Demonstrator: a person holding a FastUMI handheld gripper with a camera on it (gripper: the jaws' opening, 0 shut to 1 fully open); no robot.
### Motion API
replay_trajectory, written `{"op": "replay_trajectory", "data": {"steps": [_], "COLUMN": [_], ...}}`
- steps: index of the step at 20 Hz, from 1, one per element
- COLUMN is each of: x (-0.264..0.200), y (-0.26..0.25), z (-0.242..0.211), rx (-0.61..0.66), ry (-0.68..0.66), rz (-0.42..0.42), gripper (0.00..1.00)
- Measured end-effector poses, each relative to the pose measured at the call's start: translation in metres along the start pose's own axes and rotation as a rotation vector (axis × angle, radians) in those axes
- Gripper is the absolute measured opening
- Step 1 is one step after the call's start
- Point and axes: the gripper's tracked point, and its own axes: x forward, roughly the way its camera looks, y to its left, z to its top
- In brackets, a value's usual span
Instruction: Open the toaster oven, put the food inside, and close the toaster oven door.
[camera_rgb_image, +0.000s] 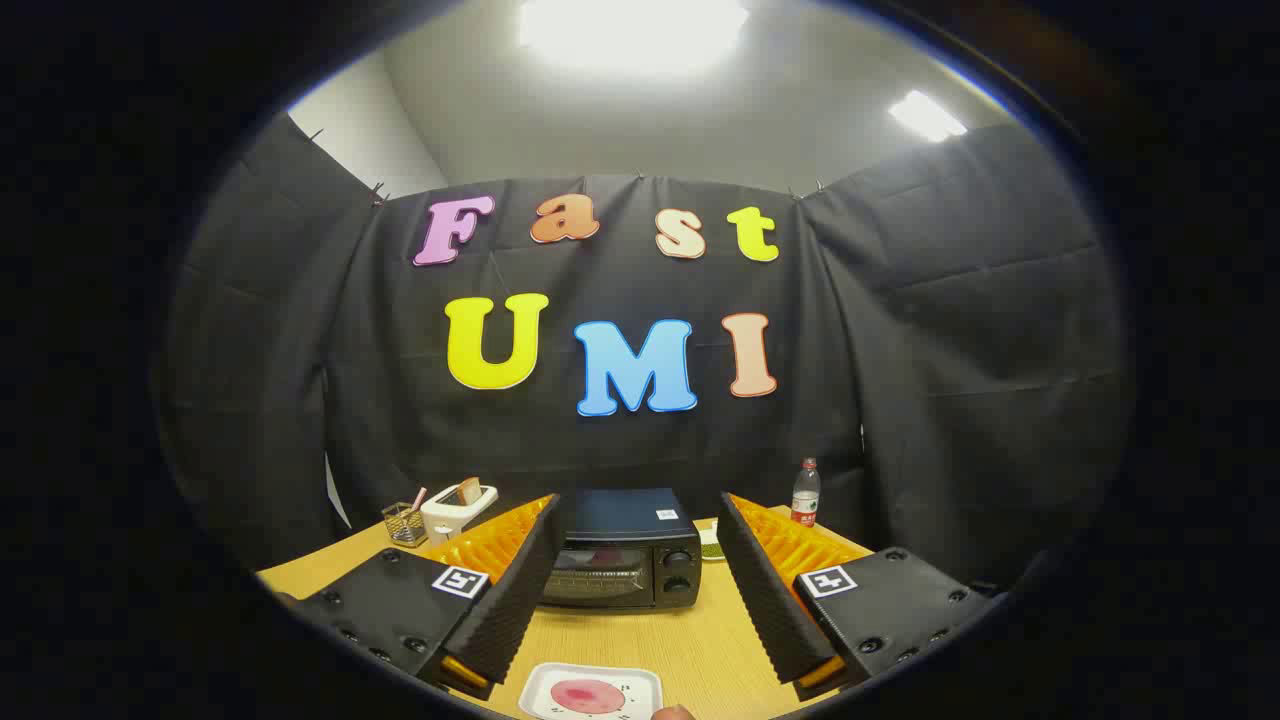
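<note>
A black toaster oven (622, 560) stands on the wooden table (690, 640) beyond my fingers, its glass door shut and two knobs on its right side. My gripper (632, 580) is open, its two fingers (520, 590) spread wide on either side of the oven's front and apart from it. Close below the fingers lies a white square plate (592, 692) with a round pink piece of food (587, 695) on it. Nothing is between the fingers.
A white toaster (458, 508) with bread in its slot and a small wire basket (403, 523) stand at the back left. A plastic water bottle (805, 492) stands at the back right. A small dish with something green (711, 549) sits right of the oven.
</note>
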Motion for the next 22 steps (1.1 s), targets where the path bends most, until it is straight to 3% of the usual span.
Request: {"op": "replay_trajectory", "data": {"steps": [12, 22], "x": [0.008, 0.077], "y": [0.024, 0.065], "z": [-0.005, -0.020], "rx": [0.004, 0.010], "ry": [0.009, 0.028], "rz": [0.031, 0.102], "gripper": [0.97, 0.97]}}
